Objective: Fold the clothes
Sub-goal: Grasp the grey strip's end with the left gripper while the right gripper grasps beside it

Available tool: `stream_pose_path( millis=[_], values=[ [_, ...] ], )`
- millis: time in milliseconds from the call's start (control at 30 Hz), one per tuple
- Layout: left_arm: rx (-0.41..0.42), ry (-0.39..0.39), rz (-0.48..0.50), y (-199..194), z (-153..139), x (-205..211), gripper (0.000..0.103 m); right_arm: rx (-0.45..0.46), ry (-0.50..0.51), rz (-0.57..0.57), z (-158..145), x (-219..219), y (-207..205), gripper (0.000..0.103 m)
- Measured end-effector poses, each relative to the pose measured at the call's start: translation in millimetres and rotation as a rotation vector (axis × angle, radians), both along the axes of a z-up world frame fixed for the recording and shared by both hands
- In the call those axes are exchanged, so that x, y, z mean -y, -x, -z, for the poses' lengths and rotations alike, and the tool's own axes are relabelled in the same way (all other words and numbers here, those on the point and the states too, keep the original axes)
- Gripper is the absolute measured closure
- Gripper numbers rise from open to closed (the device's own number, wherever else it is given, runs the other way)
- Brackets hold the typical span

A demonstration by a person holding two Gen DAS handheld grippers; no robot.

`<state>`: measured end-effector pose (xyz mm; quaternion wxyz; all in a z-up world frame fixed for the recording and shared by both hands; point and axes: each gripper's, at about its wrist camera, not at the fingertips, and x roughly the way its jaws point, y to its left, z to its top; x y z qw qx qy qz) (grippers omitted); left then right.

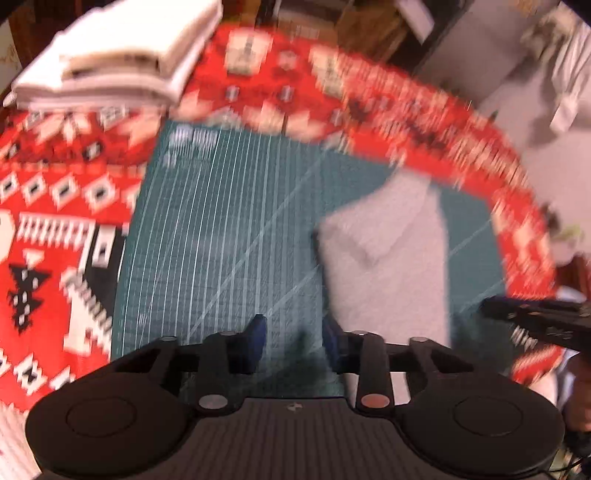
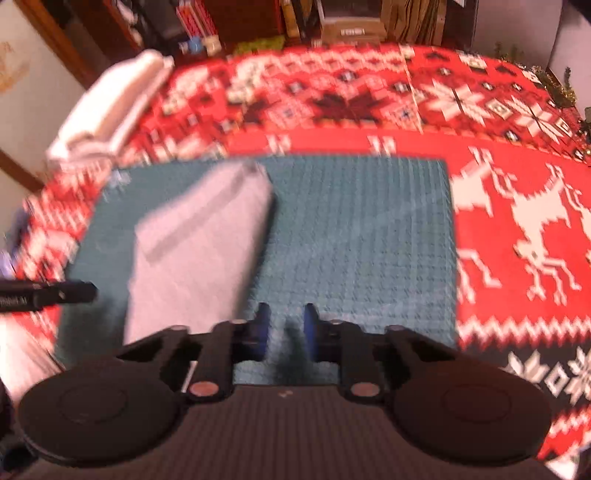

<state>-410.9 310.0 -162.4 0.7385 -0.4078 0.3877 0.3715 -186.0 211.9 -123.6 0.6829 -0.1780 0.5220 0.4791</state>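
Note:
A folded light grey garment point(image 1: 391, 258) lies on the green cutting mat point(image 1: 229, 229); the right wrist view shows the same garment point(image 2: 199, 243) on the left half of the mat point(image 2: 362, 236). My left gripper point(image 1: 293, 336) hovers open just left of the garment's near edge, nothing between its blue pads. My right gripper point(image 2: 286, 328) is open over the mat, to the right of the garment's near end, also empty. The other gripper's black tip point(image 1: 535, 321) enters from the right; in the right wrist view a black tip point(image 2: 55, 293) enters from the left. Both views are motion-blurred.
A red patterned cloth point(image 2: 517, 206) covers the table around the mat. A stack of folded white cloths point(image 1: 122, 55) sits at the far left corner, seen too as the white stack point(image 2: 110, 107). Shelves with books and boxes point(image 2: 332, 22) stand behind the table.

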Motion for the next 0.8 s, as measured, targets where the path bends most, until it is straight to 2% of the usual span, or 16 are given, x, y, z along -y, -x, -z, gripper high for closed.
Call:
stream_pose_path(
  millis=[67, 167, 300, 367, 467, 567, 667, 800],
  values=[
    [0.097, 0.028, -0.012, -2.9, -3.1, -6.3, 0.090, -0.038, -0.053, 0.023, -3.2, -10.3, -1.2, 0.096],
    [0.229, 0.124, -0.021, -12.0, 3.8, -17.3, 0.094, -0.096, -0.108, 0.059, 0.8, -27.8, -12.3, 0.102],
    [0.283, 0.209, -0.025, -28.0, 21.2, -24.9, 0.096, -0.171, -0.104, 0.097, 27.6, -62.6, -27.1, 0.102],
    [0.278, 0.230, -0.027, -33.3, 27.8, -28.0, 0.096, -0.200, -0.085, 0.104, 40.2, -71.2, -29.7, 0.103],
    [0.228, 0.252, -0.034, -39.3, 42.5, -31.0, 0.097, -0.228, -0.089, 0.108, 59.2, -71.3, -35.0, 0.103],
    [0.219, 0.277, -0.034, -39.5, 53.0, -32.1, 0.101, -0.235, -0.078, 0.101, 58.4, -71.5, -39.5, 0.103],
    [0.219, 0.276, -0.029, -39.5, 53.0, -31.2, 0.101, -0.220, -0.110, 0.129, 53.8, -74.0, -49.9, 0.103],
    [0.198, 0.255, -0.008, -44.2, 51.5, -29.4, 0.101, -0.185, -0.055, 0.153, 69.9, -85.8, -62.0, 0.102]
  ],
)
